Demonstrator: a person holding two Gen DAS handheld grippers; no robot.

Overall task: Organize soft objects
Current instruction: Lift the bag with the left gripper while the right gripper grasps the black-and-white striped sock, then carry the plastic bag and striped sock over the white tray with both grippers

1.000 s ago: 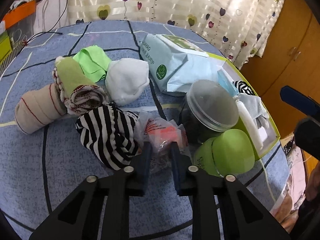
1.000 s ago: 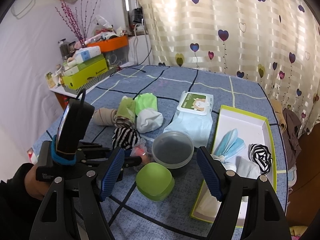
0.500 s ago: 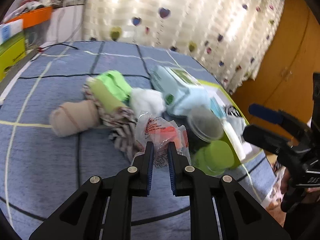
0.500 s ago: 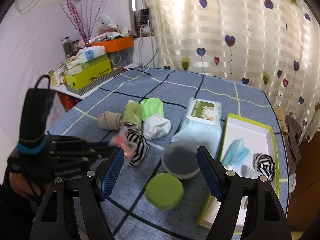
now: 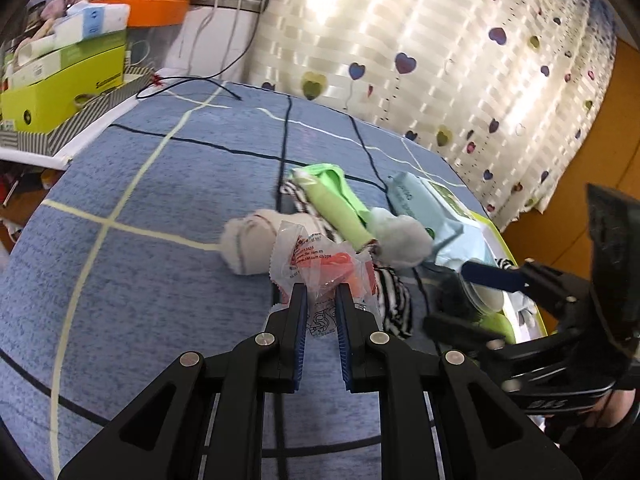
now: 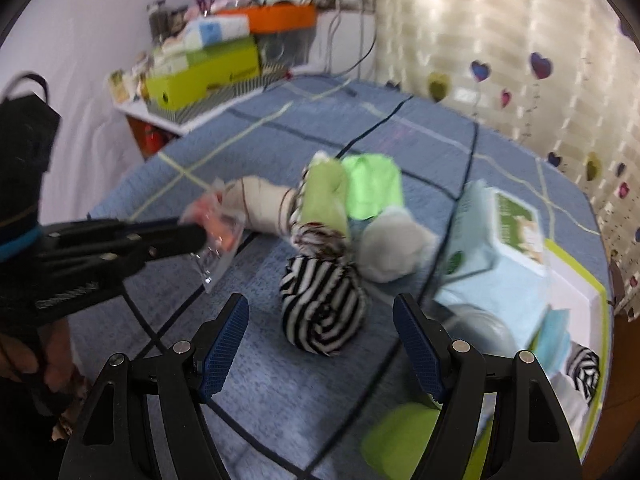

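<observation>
Clear packet lifted clear of the sock pile (image 5: pixel 320 216) on the blue bedspread (image 5: pixel 160 208).
We see the left gripper (image 5: pixel 322 300) clamped on the packet (image 5: pixel 320 268) (previously resting beside the pile), now carried off it; right gripper (image 6: pixel 322 344), fingers wide and empty, hovers over the pile's striped sock (image 6: pixel 324 304).

A: What is the left gripper (image 5: pixel 321 300) doing?
B: It points downward, its fingers (image 5: pixel 299 312) clamped on a clear packet (image 5: pixel 320 264).
A: And the right gripper (image 6: pixel 320 320)?
B: It tilts downward, fingers (image 6: pixel 224 336) spread wide, holding nothing.
</observation>
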